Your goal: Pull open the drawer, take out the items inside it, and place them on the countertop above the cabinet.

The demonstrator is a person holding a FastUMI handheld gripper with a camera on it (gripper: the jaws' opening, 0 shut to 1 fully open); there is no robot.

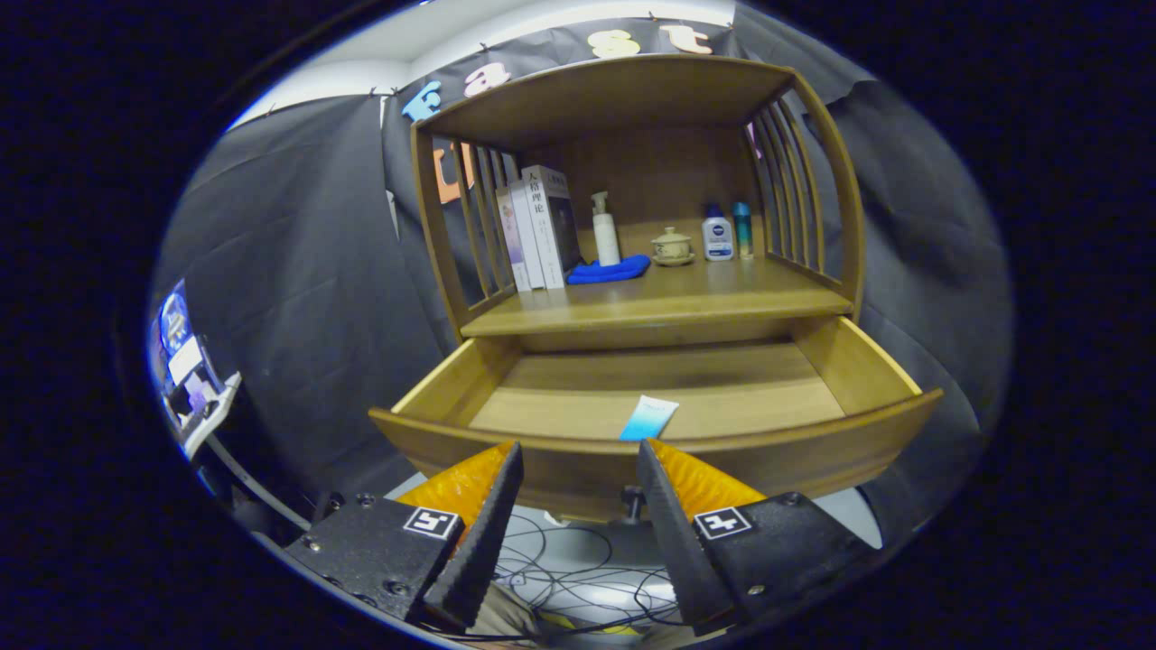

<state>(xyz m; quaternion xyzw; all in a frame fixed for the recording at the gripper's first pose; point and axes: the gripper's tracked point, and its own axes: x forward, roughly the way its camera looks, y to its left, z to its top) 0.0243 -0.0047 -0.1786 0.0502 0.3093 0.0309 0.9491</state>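
The wooden drawer (840,361) is pulled out wide below the cabinet's countertop (686,293). Inside it, near the front wall, lies a small white and blue tube (648,417), partly hidden by that wall. My gripper (578,451) is open, with nothing between its fingers. It hovers just in front of the drawer's front wall (813,451), and the tube lies slightly beyond the fingertips, nearer the right finger. The drawer's small knob (634,496) shows between the fingers, under the front wall.
On the countertop stand books (540,227), a white pump bottle (604,230) on a blue cloth (610,269), a lidded cup on a saucer (673,246) and two small bottles (727,232). Slatted sides enclose the shelf. Cables (578,578) lie on the floor below.
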